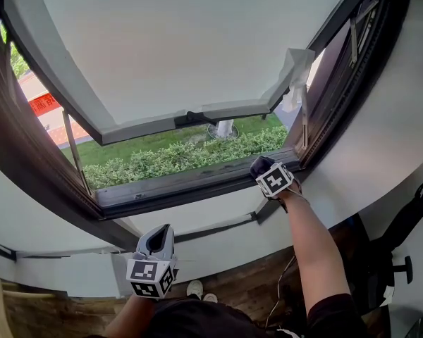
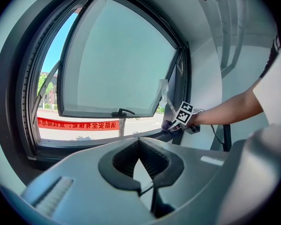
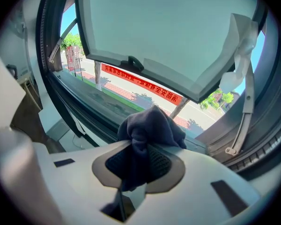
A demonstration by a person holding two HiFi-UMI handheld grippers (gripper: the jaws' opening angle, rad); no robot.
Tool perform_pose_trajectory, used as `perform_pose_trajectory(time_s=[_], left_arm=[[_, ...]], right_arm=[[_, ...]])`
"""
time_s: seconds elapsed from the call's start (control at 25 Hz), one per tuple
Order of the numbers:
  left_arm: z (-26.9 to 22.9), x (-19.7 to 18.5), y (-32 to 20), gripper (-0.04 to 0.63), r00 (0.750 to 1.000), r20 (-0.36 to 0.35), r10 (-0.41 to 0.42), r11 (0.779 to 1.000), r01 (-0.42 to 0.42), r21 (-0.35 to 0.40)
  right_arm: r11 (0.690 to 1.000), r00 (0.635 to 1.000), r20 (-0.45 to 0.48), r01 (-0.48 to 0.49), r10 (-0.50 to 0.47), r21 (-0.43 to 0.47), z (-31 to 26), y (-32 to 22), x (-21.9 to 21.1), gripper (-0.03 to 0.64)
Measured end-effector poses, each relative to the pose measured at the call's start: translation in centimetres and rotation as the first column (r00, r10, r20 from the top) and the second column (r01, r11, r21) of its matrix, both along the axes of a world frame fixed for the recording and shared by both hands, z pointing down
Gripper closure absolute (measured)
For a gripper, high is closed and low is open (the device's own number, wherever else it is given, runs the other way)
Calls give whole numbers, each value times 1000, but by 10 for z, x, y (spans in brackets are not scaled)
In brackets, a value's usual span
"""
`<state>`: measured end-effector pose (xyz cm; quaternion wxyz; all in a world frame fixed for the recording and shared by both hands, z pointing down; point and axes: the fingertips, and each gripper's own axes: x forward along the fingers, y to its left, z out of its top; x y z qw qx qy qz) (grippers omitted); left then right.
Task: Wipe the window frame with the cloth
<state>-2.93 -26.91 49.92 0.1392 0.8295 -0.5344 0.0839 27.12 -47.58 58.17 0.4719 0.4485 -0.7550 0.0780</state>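
The window frame [image 1: 183, 186] fills the upper half of the head view, its sash [image 1: 162, 41] swung outward so the dark bottom rail lies bare for wiping. My right gripper [image 1: 262, 167] sits at the rail's right end, centre-right of the view, low against the corner where I judge a stroke along the rail would begin. Its jaws pinch the dark cloth [image 3: 150, 125], bunched so a thick wad sticks out past the tips and meets the frame before the plastic does. My left gripper [image 1: 157, 243] hangs at the lower left, well apart from the rail, jaws pressed together at the tips on nothing, kept clear because one cloth needs one hand.
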Motion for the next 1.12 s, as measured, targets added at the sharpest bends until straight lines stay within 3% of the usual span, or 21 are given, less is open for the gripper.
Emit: perform_pose_trajectory(time_s=[0.84, 1.12], left_arm=[[0, 3, 6, 588, 1000, -1, 14, 1000, -14, -5], [1, -6, 10, 588, 1000, -5, -6, 1000, 6, -6]], right_arm=[[972, 972, -21, 235, -236, -24, 0, 24, -90, 552], [974, 975, -39, 218, -220, -56, 7, 32, -100, 552]])
